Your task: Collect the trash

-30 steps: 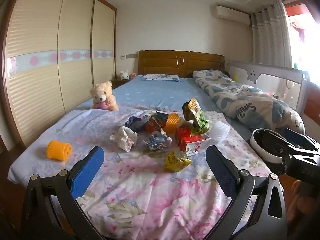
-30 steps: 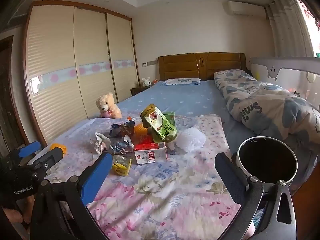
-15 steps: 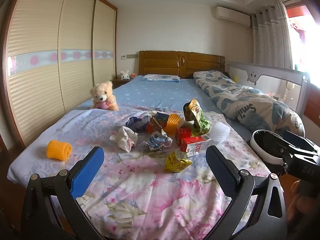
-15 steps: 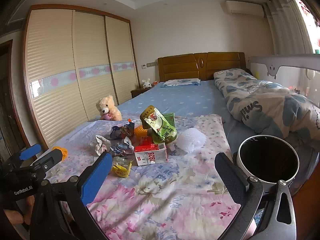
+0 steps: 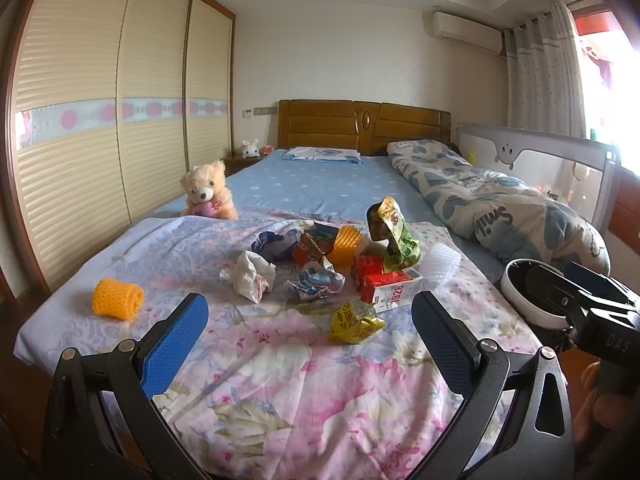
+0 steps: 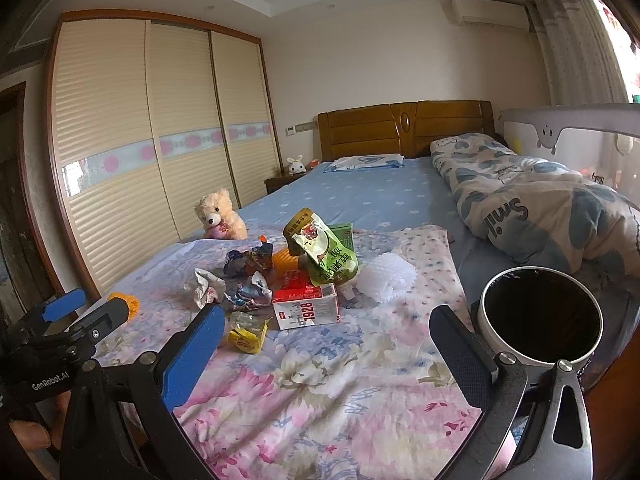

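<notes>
Both grippers hang at the foot of the bed with their jaws spread wide and nothing between them; the left gripper [image 5: 310,332] faces the litter head-on, and the right gripper [image 6: 326,346] sits beside it, nearer the bin [image 6: 540,320]; neither touches anything.

The trash lies in a loose heap on the flowered sheet [image 5: 280,380], well apart from both grippers; nearest is a yellow wrapper [image 5: 354,322], then a red and white carton [image 5: 394,290], crumpled paper [image 5: 250,276], a crushed blue wrapper [image 5: 318,280], a green pouch [image 5: 394,232] standing up behind, and a white foam net [image 5: 440,266] off to the side; an orange foam net [image 5: 118,298] lies alone towards the left edge.

What worries me is the softness of everything; the sheet is loose and rumpled, so I judge a gripper pressed down on the flat yellow wrapper could pinch cloth with it and drag the whole heap; the pieces touch and overlap, so closing on one may lift or scatter its neighbour; the pouch looks ready to topple if nudged; the crumpled paper and foam nets are light and may slip from the jaws on the way over.

The bin stands at the bed's right corner, its mouth open and dark; it looks close to the edge, and a careless swing could knock it; the lone orange net is easy to forget; the teddy bear [image 5: 208,192] beyond is no trash and should stay.
</notes>
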`<state>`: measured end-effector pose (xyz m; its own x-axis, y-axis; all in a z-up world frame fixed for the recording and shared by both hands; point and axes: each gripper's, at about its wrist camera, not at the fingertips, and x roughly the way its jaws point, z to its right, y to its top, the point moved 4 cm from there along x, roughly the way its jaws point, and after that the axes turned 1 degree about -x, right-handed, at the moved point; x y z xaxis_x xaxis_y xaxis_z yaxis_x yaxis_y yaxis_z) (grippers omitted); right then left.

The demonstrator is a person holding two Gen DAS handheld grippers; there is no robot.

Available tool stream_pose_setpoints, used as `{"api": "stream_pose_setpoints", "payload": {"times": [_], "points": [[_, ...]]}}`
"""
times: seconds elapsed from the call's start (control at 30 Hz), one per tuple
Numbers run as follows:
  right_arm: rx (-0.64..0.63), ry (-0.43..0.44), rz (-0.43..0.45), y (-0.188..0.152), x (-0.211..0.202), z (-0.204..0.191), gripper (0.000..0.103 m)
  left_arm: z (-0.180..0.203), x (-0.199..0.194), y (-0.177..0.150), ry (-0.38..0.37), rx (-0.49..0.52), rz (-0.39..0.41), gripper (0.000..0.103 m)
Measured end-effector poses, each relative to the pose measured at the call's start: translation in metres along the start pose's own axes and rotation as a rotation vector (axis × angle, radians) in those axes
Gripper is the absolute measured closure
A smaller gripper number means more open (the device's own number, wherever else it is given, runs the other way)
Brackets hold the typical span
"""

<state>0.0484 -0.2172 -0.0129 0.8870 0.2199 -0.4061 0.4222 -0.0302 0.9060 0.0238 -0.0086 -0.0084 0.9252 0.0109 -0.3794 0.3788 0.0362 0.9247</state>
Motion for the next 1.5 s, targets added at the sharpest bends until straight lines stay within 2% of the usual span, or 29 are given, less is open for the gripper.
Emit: {"api": "stream_pose_setpoints", "payload": {"times": [1.5], "points": [[0.013,0.009,-0.006,-0.0031,-0.0004,-0.0028,0.000,-0.0004,0.0009,-0.0013,-0.003,-0.002,-0.007,0.000]]}}
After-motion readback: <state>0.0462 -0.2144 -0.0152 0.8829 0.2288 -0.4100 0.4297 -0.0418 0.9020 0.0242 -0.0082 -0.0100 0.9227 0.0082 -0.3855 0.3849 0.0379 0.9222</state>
